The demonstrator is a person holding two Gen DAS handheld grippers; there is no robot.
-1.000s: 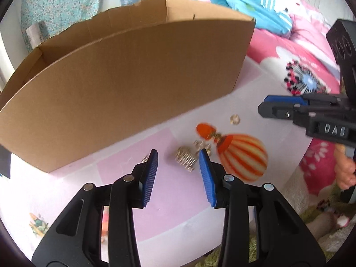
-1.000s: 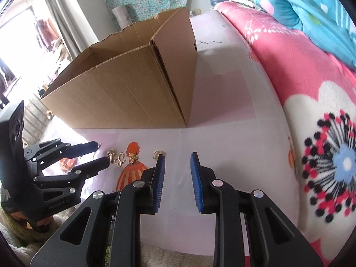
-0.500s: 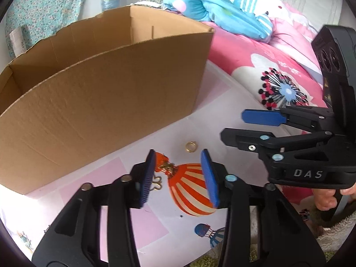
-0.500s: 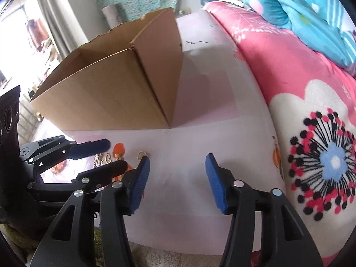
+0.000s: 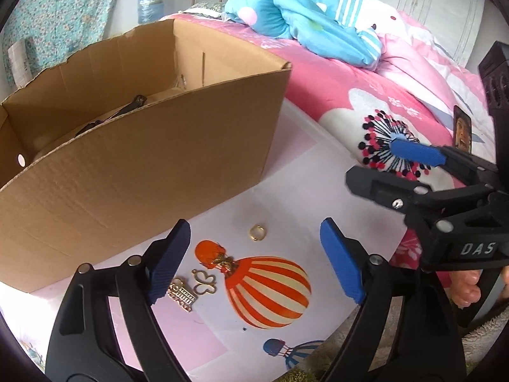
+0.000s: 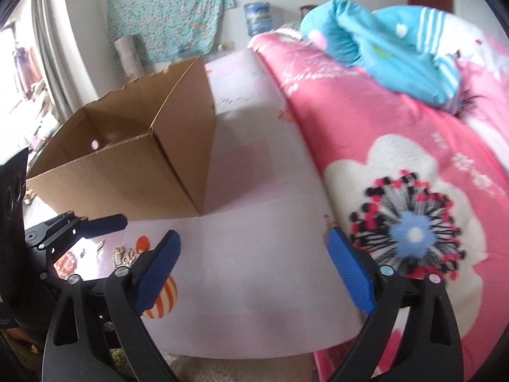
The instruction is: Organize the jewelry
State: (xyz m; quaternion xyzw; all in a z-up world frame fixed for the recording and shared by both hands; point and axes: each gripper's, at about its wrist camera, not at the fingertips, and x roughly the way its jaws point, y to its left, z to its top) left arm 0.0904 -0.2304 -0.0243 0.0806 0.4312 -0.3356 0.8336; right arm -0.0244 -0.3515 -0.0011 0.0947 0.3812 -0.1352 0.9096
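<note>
We held our left claw (image 5: 256, 261) wide open and empty above the gold ring (image 5: 257, 232), butterfly charm (image 5: 204, 282) and ladder-like charm (image 5: 182, 294) lying on the balloon-print sheet (image 5: 286, 191) just before the cardboard box (image 5: 143, 159); our right claw (image 6: 253, 273) also gaped empty.

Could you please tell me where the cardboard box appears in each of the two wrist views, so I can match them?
Left wrist view: the cardboard box fills the left and centre, open top showing.
Right wrist view: the cardboard box sits left of centre, one corner facing the camera.
Shared landmark: the striped balloon print.
</note>
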